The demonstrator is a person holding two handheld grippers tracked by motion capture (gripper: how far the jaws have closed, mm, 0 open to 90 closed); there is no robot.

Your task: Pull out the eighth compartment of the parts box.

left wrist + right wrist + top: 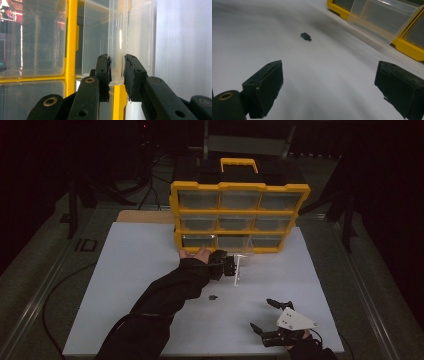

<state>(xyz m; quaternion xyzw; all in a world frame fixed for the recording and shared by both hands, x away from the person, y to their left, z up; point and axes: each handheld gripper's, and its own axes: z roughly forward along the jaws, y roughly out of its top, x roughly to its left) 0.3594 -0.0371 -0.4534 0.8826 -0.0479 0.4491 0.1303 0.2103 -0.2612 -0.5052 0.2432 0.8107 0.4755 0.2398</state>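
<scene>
Left gripper (117, 75) clamped on the front wall of a clear drawer (117, 42); right gripper (328, 90) wide open, holding nothing.
Drawer juts from the bottom row of the yellow cabinet (240, 215), long axis toward the person. Small black plug (305, 36) lies on the white board (150, 270); dark room beyond.

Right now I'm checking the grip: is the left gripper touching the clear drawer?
Touching. The left gripper view shows the left gripper with both jaws pressed against the clear drawer front.
</scene>
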